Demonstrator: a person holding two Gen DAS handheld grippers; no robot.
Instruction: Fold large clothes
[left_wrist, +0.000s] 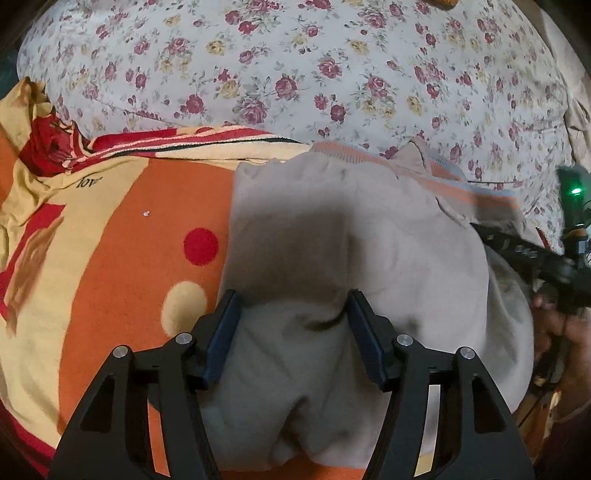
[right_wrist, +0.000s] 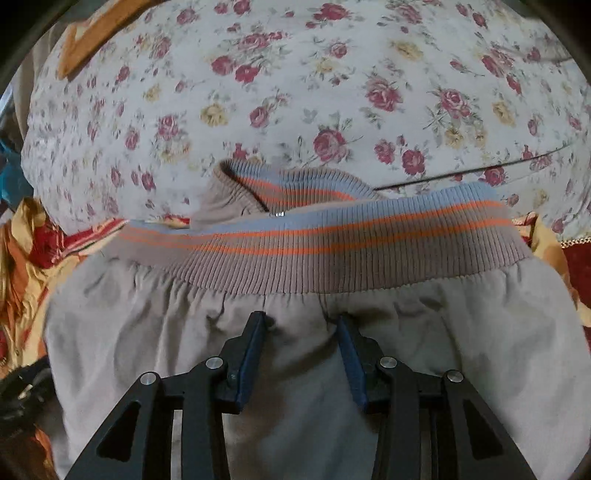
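Observation:
A beige jacket (left_wrist: 369, 240) with a ribbed hem (right_wrist: 332, 243) striped grey and orange lies bunched on the bed. My left gripper (left_wrist: 291, 306) is open, its fingers straddling a fold of the beige cloth near the garment's left side. My right gripper (right_wrist: 301, 325) is open too, its fingertips (right_wrist: 255, 332) resting on the beige fabric just below the ribbed band. A small metal zipper end (right_wrist: 277, 213) shows above the band. The right gripper also shows at the right edge of the left wrist view (left_wrist: 517, 247).
The jacket lies on an orange, yellow and red blanket (left_wrist: 122, 240) with dots. Beyond it spreads a white floral bedsheet (left_wrist: 295, 74), also in the right wrist view (right_wrist: 295, 92). A hand (left_wrist: 565, 332) holds the right gripper.

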